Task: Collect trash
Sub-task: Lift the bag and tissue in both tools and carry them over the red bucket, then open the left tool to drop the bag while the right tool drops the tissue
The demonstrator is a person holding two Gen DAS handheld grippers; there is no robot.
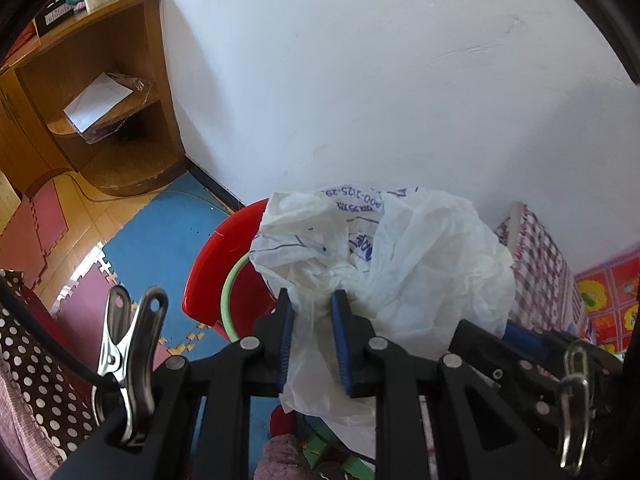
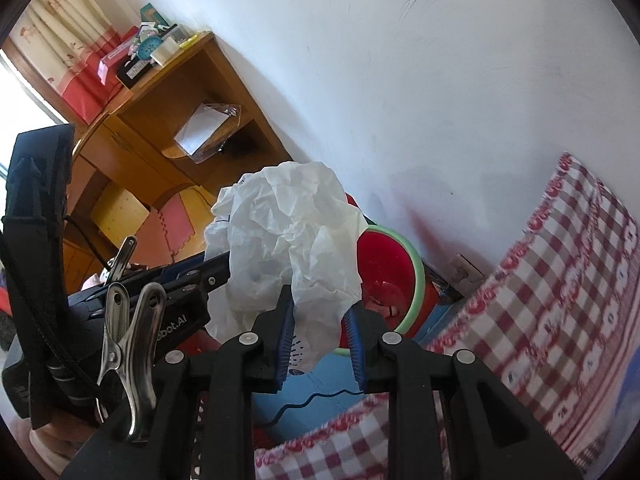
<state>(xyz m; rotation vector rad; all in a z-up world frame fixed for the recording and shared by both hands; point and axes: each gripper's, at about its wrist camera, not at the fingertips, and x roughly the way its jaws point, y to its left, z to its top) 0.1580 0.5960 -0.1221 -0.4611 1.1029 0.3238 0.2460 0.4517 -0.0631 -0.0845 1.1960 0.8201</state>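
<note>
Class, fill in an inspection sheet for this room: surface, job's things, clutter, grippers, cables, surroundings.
Surface: foam floor mat, blue and pink tiles.
Job's things: white plastic bag above the red bin.
Clutter: checked cloth; clock and boxes on the wooden shelf.
Grippers: left gripper and right gripper both shut on the bag.
Cables: black cable on the floor.
Surroundings: white wall, curtain.

Bright daylight from the window [image 2: 16, 80] (blown out); fisheye edges bend, checked cloth [image 2: 560, 280] smeared by blur.
</note>
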